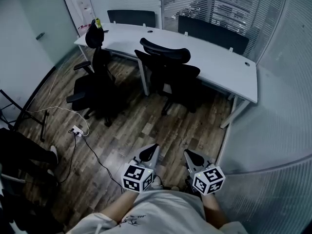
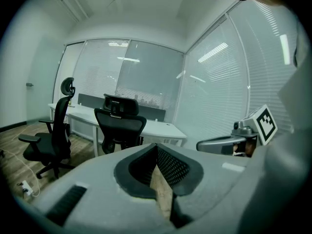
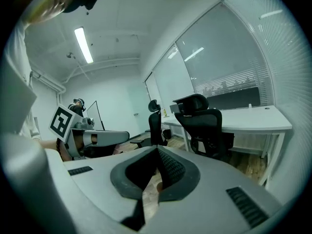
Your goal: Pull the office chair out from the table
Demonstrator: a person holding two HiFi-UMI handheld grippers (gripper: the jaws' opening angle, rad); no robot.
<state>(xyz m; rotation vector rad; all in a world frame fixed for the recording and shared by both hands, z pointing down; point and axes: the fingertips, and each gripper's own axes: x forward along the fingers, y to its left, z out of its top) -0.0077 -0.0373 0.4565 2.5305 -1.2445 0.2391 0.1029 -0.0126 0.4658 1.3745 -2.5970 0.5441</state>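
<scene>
The long white table (image 1: pixel 222 65) runs across the far side of the room. The office chair (image 1: pixel 168 69) is tucked against the middle of its near edge, well apart from you, and a second chair (image 1: pixel 95 87) stands clear to the left. Expect the tucked chair to be heavy, to roll freely, and probably to swivel, so take hold of the stiff top rim of the backrest. Your left hand-held gripper (image 1: pixel 149 151) and right hand-held gripper (image 1: pixel 192 156) are both closed and empty.

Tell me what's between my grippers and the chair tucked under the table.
Only bare wood floor separates left gripper, right gripper and office chair, seen in head view.
</scene>
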